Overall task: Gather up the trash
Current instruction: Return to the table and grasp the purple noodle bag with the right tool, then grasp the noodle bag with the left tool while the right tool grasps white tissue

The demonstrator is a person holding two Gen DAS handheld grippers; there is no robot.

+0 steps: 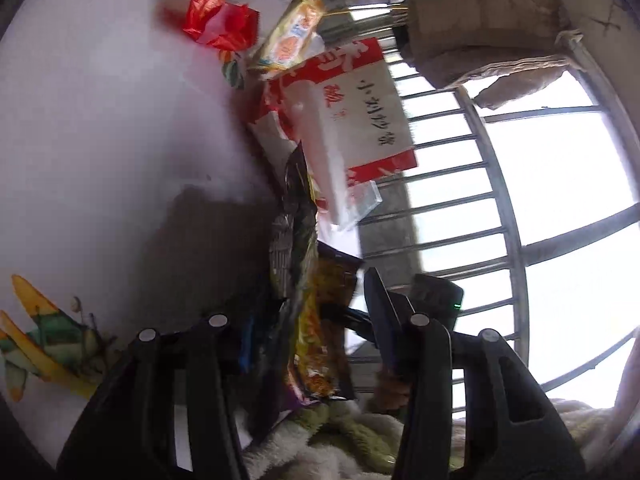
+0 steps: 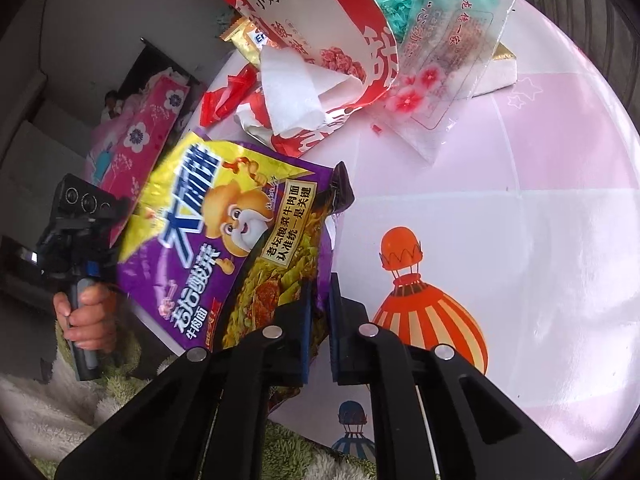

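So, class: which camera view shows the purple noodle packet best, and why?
The right wrist view: the purple noodle packet faces the camera, its printed front readable, with the right gripper shut on its lower edge. The left wrist view shows the packet only edge-on and crumpled between the left gripper's fingers.

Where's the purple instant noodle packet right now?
In the right wrist view, the purple instant noodle packet sits lower left, pinched at its corner by the right tongs, just below the red-and-white paper bag.
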